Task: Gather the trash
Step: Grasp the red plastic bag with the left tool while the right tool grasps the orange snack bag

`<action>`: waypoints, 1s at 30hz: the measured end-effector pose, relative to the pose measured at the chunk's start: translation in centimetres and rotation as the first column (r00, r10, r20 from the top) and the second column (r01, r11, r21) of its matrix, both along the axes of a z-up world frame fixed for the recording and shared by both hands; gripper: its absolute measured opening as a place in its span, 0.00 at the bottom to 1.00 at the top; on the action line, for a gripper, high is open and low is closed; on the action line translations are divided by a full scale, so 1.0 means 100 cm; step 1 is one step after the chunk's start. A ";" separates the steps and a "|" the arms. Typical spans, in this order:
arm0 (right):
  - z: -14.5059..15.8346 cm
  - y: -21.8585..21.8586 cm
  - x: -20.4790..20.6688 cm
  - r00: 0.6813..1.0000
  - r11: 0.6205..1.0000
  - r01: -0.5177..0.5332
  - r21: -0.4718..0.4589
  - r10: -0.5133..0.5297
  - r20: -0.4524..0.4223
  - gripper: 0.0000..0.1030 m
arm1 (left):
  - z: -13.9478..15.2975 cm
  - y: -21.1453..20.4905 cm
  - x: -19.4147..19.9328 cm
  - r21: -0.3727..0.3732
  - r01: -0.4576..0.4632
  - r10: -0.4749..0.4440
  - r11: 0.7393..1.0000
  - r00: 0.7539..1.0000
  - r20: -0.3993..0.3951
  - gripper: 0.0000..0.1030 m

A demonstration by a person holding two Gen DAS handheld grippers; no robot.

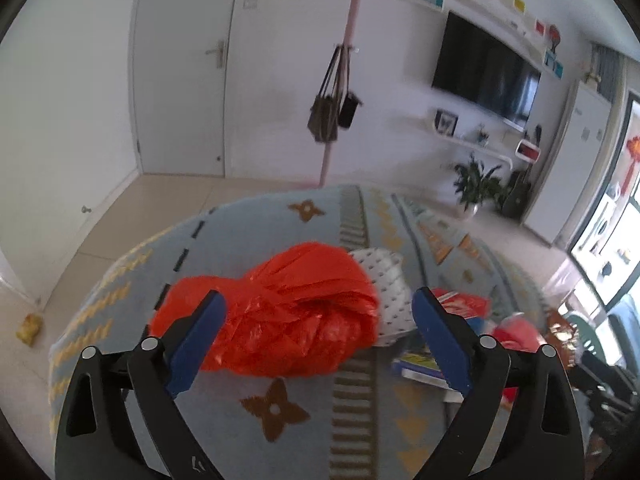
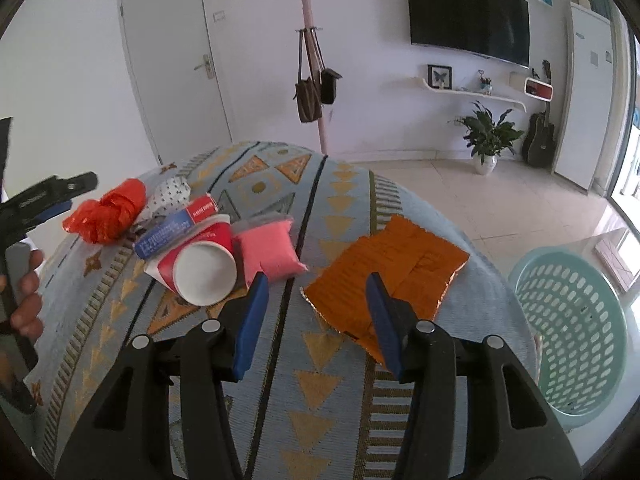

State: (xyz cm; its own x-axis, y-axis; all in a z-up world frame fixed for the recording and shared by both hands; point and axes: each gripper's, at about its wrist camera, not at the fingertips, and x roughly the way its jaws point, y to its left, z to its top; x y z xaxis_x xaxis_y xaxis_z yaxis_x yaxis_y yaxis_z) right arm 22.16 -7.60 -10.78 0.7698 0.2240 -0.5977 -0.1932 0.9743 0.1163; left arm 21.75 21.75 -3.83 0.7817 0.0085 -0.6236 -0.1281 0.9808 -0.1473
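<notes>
A crumpled red plastic bag (image 1: pixel 288 312) lies on the patterned tablecloth (image 1: pixel 288 408). My left gripper (image 1: pixel 316 320) is open with its jaws on either side of the bag, not closed on it. The bag also shows in the right wrist view (image 2: pixel 106 212), with the left gripper (image 2: pixel 48 200) beside it. My right gripper (image 2: pixel 316 300) is open and empty above the cloth, by the near edge of an orange foil wrapper (image 2: pixel 392 272). A red paper cup (image 2: pixel 204 268) lies on its side next to a pink packet (image 2: pixel 268 252) and a red-blue box (image 2: pixel 176 228).
A white dotted wrapper (image 2: pixel 172 194) lies behind the red bag. A mint green perforated basket (image 2: pixel 576 332) stands off the table's right edge. A coat stand with bags (image 2: pixel 312 88), a potted plant (image 2: pixel 488 136) and a guitar (image 2: pixel 540 136) are on the floor beyond.
</notes>
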 end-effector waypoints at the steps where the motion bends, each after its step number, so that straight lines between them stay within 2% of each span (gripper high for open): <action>1: 0.000 0.001 0.000 1.000 1.000 -0.003 -0.003 0.003 0.001 0.46 | -0.005 0.001 0.004 -0.007 0.005 -0.005 1.000 1.000 -0.010 0.89; 5: 0.000 0.004 -0.003 1.000 1.000 -0.005 -0.021 0.005 0.017 0.46 | -0.024 0.008 0.008 -0.028 0.004 -0.005 1.000 0.999 -0.037 0.93; 8: -0.001 0.004 -0.001 1.000 1.000 -0.008 -0.025 0.008 0.009 0.46 | -0.027 0.010 0.010 -0.027 0.014 -0.015 1.000 0.998 -0.056 0.93; 11: -0.001 0.003 0.000 1.000 1.000 -0.011 -0.020 0.011 0.006 0.46 | -0.034 0.013 0.019 0.007 -0.024 0.024 1.000 0.994 -0.105 0.93; 13: -0.001 0.002 0.001 1.000 1.000 -0.001 -0.017 0.001 0.005 0.46 | -0.034 0.016 0.020 0.015 -0.048 0.050 0.999 0.993 -0.104 0.87; 14: -0.001 0.000 0.000 1.000 1.000 0.005 -0.010 -0.005 0.006 0.46 | -0.035 0.017 0.019 0.016 -0.062 0.063 0.998 0.993 -0.104 0.80; 17: 0.000 -0.011 -0.001 0.999 0.999 0.036 0.032 -0.036 0.008 0.46 | -0.033 0.024 0.012 -0.029 -0.079 0.077 0.996 0.994 -0.072 0.70; 20: -0.005 -0.028 0.002 0.995 0.995 0.083 0.062 -0.079 -0.068 0.46 | -0.032 0.031 0.001 -0.070 -0.093 0.091 0.993 0.995 -0.028 0.59; 23: -0.011 -0.045 0.002 0.989 0.988 0.113 0.103 -0.102 -0.108 0.46 | -0.029 0.031 -0.005 -0.079 -0.089 0.091 0.993 0.996 0.012 0.47; 26: -0.015 -0.053 0.008 0.979 0.986 0.149 0.079 -0.136 -0.152 0.55 | -0.027 0.030 -0.008 -0.089 -0.088 0.091 0.992 0.995 0.033 0.45; 30: -0.023 -0.051 0.024 0.969 0.988 0.116 0.099 -0.091 -0.228 0.58 | -0.026 0.031 -0.012 -0.108 -0.086 0.092 0.990 0.995 0.048 0.43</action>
State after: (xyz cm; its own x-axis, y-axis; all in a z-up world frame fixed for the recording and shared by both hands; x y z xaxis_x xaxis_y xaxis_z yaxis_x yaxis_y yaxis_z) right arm 24.54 -12.74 -13.04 0.6434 0.2243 -0.7320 -0.0488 0.9662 0.2532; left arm 20.51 24.81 -6.47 0.8124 0.0157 -0.5829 -0.2033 0.9445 -0.2581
